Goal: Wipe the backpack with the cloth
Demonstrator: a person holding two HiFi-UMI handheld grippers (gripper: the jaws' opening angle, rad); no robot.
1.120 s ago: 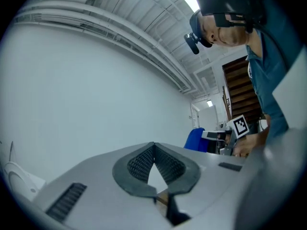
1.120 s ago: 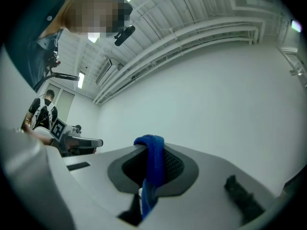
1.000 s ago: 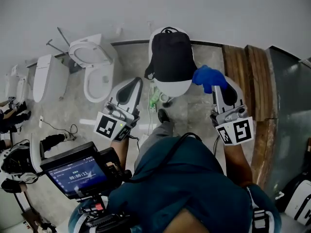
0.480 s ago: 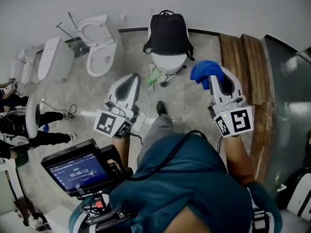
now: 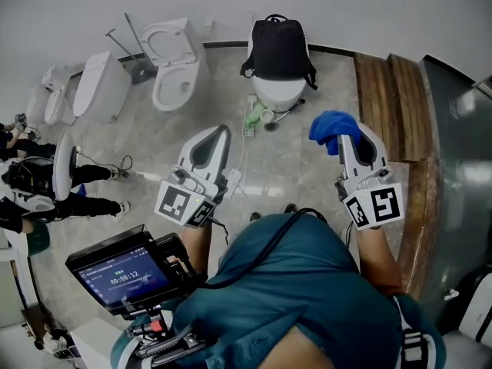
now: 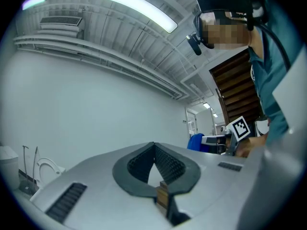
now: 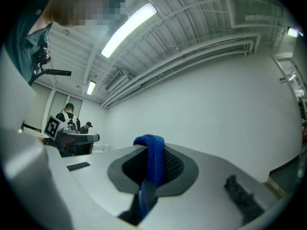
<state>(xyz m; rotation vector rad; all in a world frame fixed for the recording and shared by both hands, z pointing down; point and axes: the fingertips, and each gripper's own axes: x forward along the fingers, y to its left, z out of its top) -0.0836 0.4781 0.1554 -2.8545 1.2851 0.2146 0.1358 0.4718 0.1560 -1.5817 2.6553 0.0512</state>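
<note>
A black backpack stands upright on a white toilet bowl against the far wall. My right gripper is well short of it and to its right, shut on a blue cloth. The cloth drapes over the closed jaw tips in the right gripper view. My left gripper is held off to the backpack's lower left, shut with nothing between its jaws. Both grippers point up at the wall and ceiling, so neither gripper view shows the backpack.
Two more white toilets lie at the left on the stone floor. A green bottle stands by the backpack's toilet. Wooden planks run along the right. People stand at the far left. A screen rig is near my body.
The backpack now sits higher and smaller in the head view, as the person has stepped back from it. Both grippers keep their hold and pose.
</note>
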